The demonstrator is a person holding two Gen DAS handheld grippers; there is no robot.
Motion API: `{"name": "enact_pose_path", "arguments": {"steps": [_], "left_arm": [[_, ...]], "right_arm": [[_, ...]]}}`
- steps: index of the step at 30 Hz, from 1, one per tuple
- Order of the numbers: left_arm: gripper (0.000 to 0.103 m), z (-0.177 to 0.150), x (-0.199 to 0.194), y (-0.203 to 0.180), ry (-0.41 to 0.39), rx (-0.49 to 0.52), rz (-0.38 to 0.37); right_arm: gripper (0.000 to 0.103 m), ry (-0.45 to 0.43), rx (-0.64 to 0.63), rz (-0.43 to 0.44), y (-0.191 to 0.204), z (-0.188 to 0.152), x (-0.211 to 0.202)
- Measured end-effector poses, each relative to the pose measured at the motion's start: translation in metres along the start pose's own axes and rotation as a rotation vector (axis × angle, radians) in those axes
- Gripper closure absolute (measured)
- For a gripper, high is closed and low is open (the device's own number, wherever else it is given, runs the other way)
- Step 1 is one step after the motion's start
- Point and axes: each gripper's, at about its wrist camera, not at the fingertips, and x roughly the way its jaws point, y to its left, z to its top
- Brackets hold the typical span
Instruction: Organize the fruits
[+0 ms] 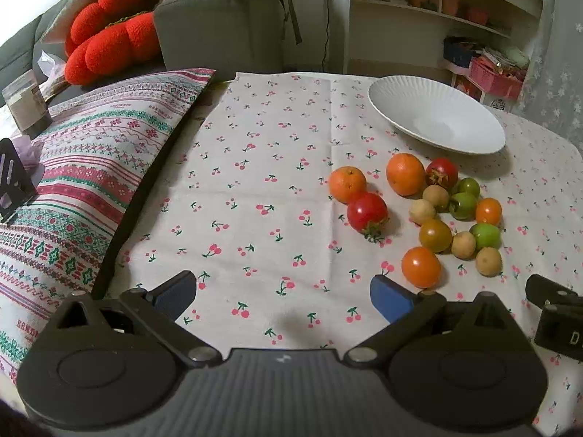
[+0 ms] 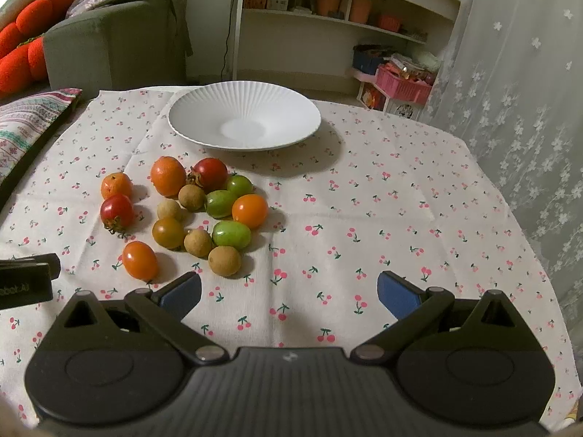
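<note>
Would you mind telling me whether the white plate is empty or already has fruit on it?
Empty. The plate shows only bare white ribbing in both views; all the fruit lies on the cloth in front of it.

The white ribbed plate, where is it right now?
The white ribbed plate sits empty at the far side of the cherry-print tablecloth, just beyond the cluster of small fruits, centre-left in the right wrist view.

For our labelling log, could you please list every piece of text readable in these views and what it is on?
"HANDM", cut off: woven on the striped patterned cushion.
"D", cut off: black right gripper body.
"obot.AI", partly hidden: black left gripper body.
White bookshelf items: too blurred to read.
</note>
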Motion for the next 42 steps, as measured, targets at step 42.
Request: {"name": "enact_pose_path", "arguments": {"steps": [42], "left_arm": [[0.016, 0.087, 0.085, -0.044, -0.094, 0.153, -0.265]], "right_arm": [[0.034, 0.101, 0.135, 0.407, -0.04, 0.076, 0.089]]}}
